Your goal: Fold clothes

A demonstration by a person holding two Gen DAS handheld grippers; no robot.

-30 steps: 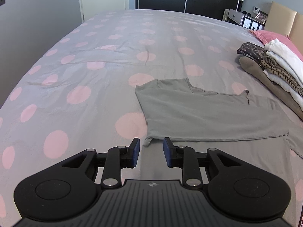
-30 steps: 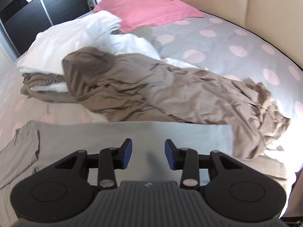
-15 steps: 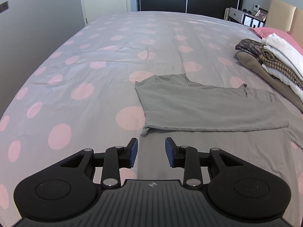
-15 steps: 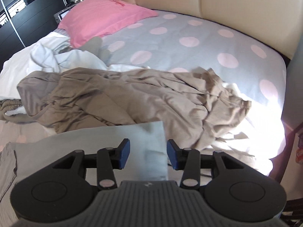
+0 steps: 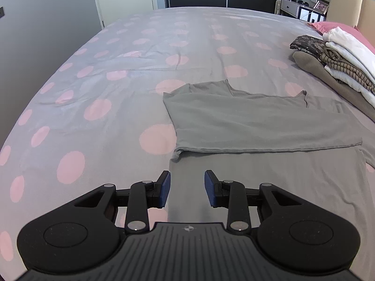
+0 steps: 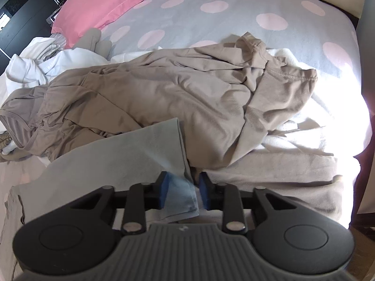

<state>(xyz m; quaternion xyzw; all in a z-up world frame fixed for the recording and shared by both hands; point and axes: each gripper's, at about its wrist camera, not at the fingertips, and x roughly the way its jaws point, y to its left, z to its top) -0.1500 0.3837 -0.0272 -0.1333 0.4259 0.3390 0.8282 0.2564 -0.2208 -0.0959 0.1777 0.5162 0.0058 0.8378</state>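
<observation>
Left gripper: its two blue pads are wide apart with nothing between them. It hangs just above the near part of the grey shirt.
Right gripper: its blue pads are wide apart too. A corner of the grey shirt lies in the gap between them, but the pads are not pressing on it.
Grey shirt: spread flat on the bed, right in front of the left gripper and reaching off to its right. One part is folded over the rest, and that fold's edge runs across just ahead of the pads. In the right wrist view the shirt runs from the gap back and to the left.
Bed: a grey cover with pink dots, under everything.
Folded pile: neat white, striped and dark clothes, far ahead and to the right of the left gripper.
Brown garment: crumpled, just ahead of the right gripper, touching the shirt's corner.
White clothes: bunched up, ahead and to the left of the right gripper.
Pink pillow: far ahead and to the left of the right gripper, beyond the white clothes.
</observation>
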